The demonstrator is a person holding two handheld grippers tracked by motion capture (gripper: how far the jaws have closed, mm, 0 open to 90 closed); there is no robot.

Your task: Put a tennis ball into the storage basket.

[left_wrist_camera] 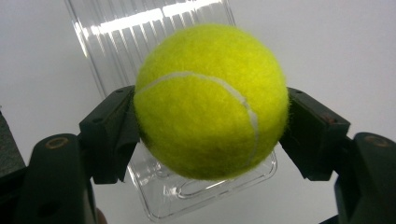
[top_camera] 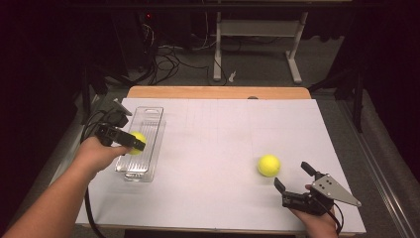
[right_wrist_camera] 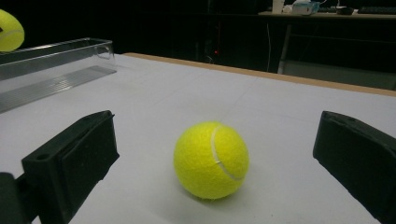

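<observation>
Second tennis ball [right_wrist_camera: 211,160] before right tongs [right_wrist_camera: 215,154]

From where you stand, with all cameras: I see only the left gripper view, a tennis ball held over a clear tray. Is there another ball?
Observer: Yes, a second tennis ball lies on the white table, toward its right side.
Operator: Is the right gripper holding it?
Observer: No. The right gripper is open, with that ball just ahead of its jaws.
Operator: Does the clear tray contain anything?
Observer: Nothing I can see inside the clear tray; the held ball hangs above it in the left gripper.
</observation>
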